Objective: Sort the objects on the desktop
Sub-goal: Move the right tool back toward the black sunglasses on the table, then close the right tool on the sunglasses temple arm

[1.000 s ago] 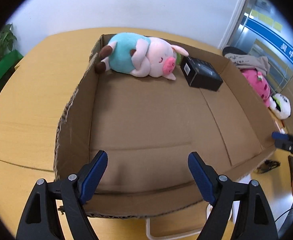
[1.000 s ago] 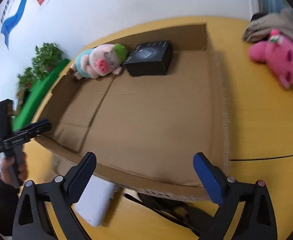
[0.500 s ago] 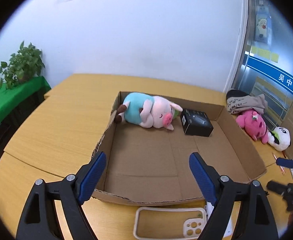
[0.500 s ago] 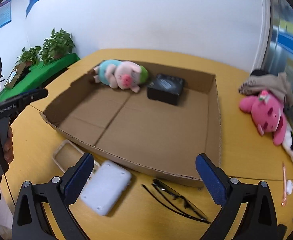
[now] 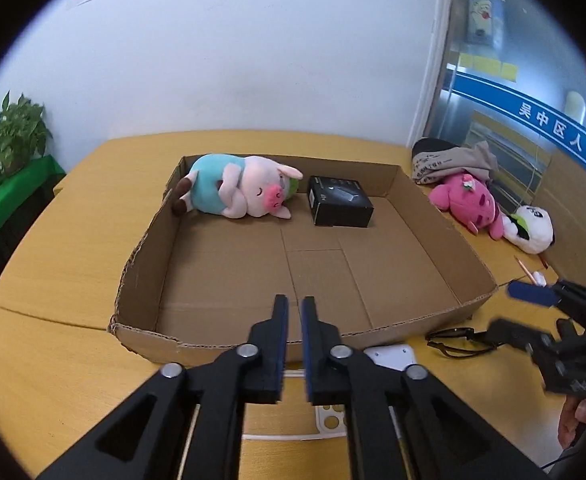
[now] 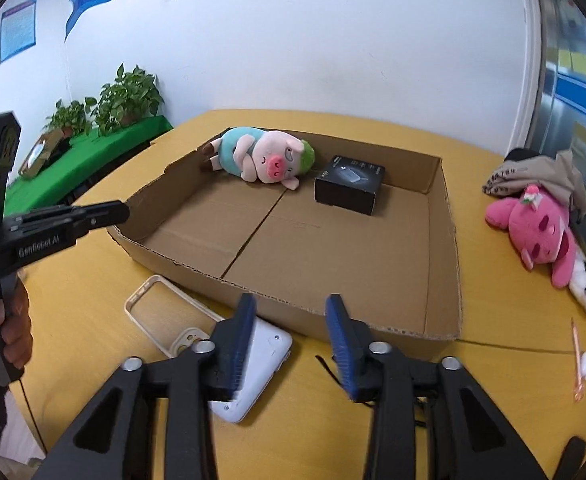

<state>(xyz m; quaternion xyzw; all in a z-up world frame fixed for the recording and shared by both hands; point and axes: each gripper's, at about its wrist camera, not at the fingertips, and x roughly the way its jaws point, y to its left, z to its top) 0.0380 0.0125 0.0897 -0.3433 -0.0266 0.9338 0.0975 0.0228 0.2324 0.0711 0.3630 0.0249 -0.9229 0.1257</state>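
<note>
A shallow cardboard box [image 5: 141, 248] [image 6: 449, 240] lies on the yellow table. In it a plush pig [image 5: 237, 192] [image 6: 265, 158] and a black box [image 5: 339, 206] [image 6: 351, 182] rest by the far wall. In front of the box lie a cream phone case [image 6: 161, 312], a white phone [image 6: 261, 364] [image 5: 391, 356] and black glasses [image 5: 453, 340]. My left gripper [image 5: 294, 308] is nearly shut and empty, above the box's near wall. My right gripper [image 6: 291, 312] is partly open and empty, above the white phone and near wall.
A pink plush [image 5: 471, 204] [image 6: 541, 228], a panda plush [image 5: 531, 228] and a bundle of cloth [image 6: 533, 172] lie to the right of the box. A pencil [image 6: 577, 356] and small white items lie at the right edge. Plants [image 6: 125, 96] stand on a green surface to the left.
Both grippers pulled back and rose from the box. The left jaws closed from wide open to nearly shut. The right jaws narrowed to partly open.
</note>
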